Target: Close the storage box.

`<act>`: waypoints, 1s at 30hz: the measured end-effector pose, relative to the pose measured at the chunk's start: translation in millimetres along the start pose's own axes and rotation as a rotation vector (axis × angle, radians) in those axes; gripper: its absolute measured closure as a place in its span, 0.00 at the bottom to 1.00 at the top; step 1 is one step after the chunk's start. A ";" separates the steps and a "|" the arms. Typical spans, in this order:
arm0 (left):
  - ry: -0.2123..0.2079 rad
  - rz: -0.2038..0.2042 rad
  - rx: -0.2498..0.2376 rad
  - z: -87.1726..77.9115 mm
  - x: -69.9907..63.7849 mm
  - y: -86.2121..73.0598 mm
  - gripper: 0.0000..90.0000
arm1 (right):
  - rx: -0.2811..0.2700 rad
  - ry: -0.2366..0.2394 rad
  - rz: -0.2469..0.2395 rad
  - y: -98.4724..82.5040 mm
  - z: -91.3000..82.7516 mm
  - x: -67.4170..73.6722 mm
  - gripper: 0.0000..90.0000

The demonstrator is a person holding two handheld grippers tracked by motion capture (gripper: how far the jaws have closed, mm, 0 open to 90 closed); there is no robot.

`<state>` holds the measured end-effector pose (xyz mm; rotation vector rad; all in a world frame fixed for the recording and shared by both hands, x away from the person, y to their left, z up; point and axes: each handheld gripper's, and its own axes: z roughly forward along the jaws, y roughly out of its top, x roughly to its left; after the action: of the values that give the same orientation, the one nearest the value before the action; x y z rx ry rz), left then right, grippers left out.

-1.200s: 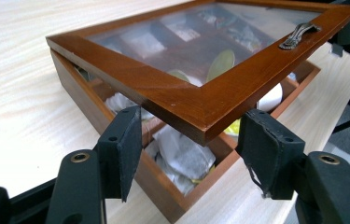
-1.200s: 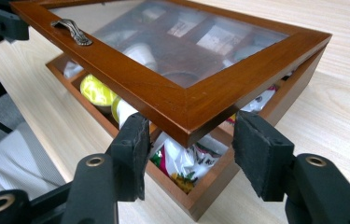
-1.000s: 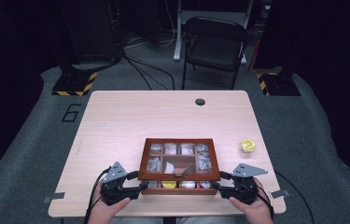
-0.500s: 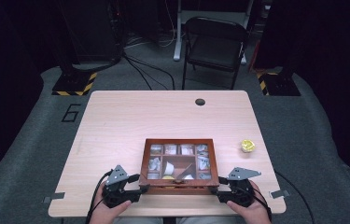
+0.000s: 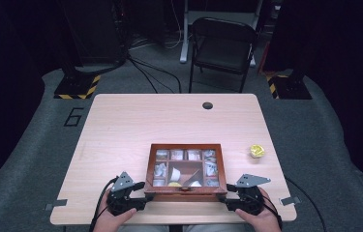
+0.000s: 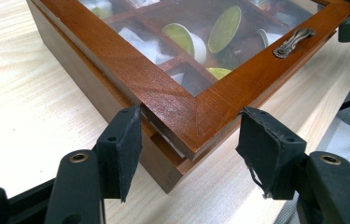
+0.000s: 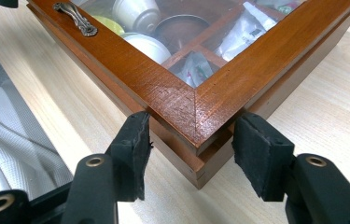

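A brown wooden box with a glass lid sits at the near middle of the table; cups and sachets show through the glass. My left gripper straddles the lid's near-left corner, and both pads touch its edges. On the near-right corner my right gripper holds the same way, pads against the lid. At both corners a thin gap shows between the lid and the box base. A metal handle sits on the lid's front rail.
A small yellow capsule lies on the table right of the box. A dark cable hole is near the far edge. Behind the table stands a black chair. White cloth shows below the table's near edge.
The lid stood raised at the front with the front row of contents exposed; it has come down almost onto the base. Both grippers sank toward the table's near edge with it.
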<state>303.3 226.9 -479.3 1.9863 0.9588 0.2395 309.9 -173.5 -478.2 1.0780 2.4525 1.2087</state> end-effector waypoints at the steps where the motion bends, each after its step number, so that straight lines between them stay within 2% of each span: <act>1: -0.002 -0.008 0.002 0.2 -0.4 -0.2 0.44 | 0.001 -0.002 -0.002 0.0 -0.2 0.2 0.51; 4: -0.004 -0.004 0.006 0.5 0.3 -0.2 0.44 | 0.007 -0.007 -0.012 -0.6 -1.1 -0.5 0.51; 8: 0.001 -0.004 0.005 1.6 1.1 0.0 0.44 | 0.007 -0.001 0.002 -2.9 -4.1 -2.3 0.51; 10: 0.003 -0.004 0.002 1.5 1.3 0.2 0.44 | -0.030 0.015 0.020 -3.0 -8.4 -3.5 0.51; 13: 0.007 0.000 0.003 1.4 1.9 0.9 0.43 | -0.065 0.013 0.055 -3.0 -13.5 -5.8 0.51; 20: 0.012 -0.002 -0.004 3.4 4.4 4.5 0.42 | -0.055 -0.002 0.057 -0.3 -7.9 -10.1 0.49; 26: 0.027 -0.029 -0.028 -0.4 14.9 7.6 0.41 | -0.090 -0.008 0.073 2.8 -11.0 -15.1 0.48; 30: 0.033 -0.054 -0.038 -3.5 22.6 8.8 0.41 | -0.109 -0.030 0.089 3.5 -15.4 -18.3 0.48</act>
<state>321.7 242.4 -474.6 1.9244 1.0203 0.2598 317.6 -194.1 -468.0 1.1760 2.3098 1.3255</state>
